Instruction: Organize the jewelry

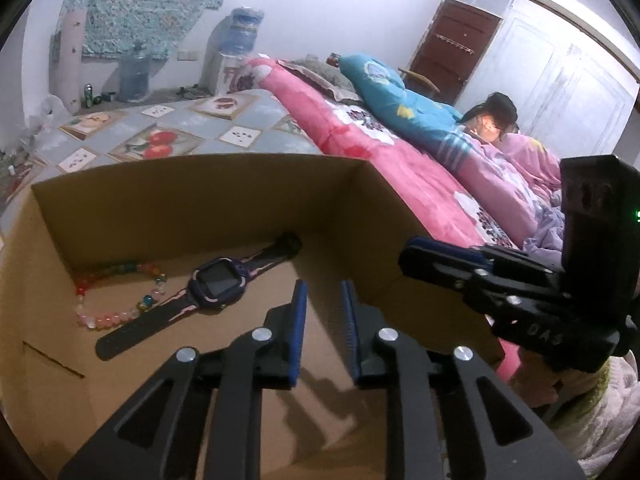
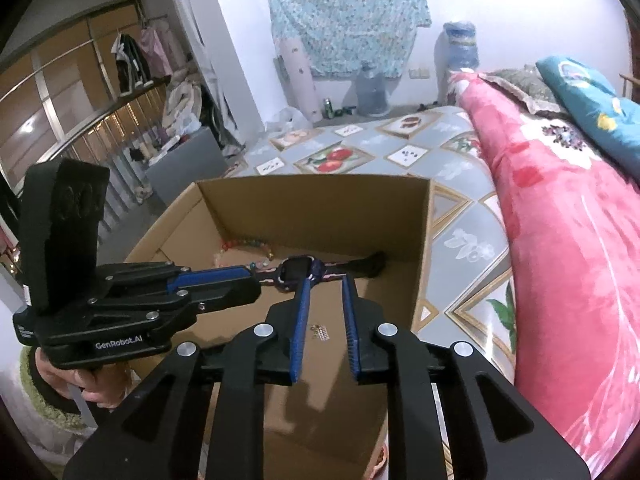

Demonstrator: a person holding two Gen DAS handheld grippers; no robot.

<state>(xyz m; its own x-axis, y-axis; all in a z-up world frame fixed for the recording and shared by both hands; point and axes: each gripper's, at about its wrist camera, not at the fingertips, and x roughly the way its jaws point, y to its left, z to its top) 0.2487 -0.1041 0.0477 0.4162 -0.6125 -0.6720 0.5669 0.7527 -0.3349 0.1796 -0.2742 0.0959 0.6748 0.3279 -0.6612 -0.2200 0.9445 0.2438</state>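
Note:
An open cardboard box (image 1: 200, 200) (image 2: 320, 208) stands on the bed. On its floor lie a dark smartwatch (image 1: 216, 284) (image 2: 296, 270) with its strap laid out flat and a bracelet of coloured beads (image 1: 108, 318) (image 2: 248, 246) to its left. A small gold piece (image 2: 321, 332) lies on the box floor, seen between the right fingers. My left gripper (image 1: 323, 286) (image 2: 254, 282) hovers over the box, jaws slightly apart and empty. My right gripper (image 2: 327, 280) (image 1: 404, 256) hangs beside it over the box, also slightly apart and holding nothing.
The box rests on a sheet (image 2: 400, 152) patterned with fruit. A rolled pink quilt (image 2: 560, 240) and a blue pillow (image 1: 392, 96) lie to the right. A person (image 1: 492, 120) lies on the bed. Water jugs (image 1: 134, 74) stand by the far wall. A hand (image 2: 80, 384) grips the left tool.

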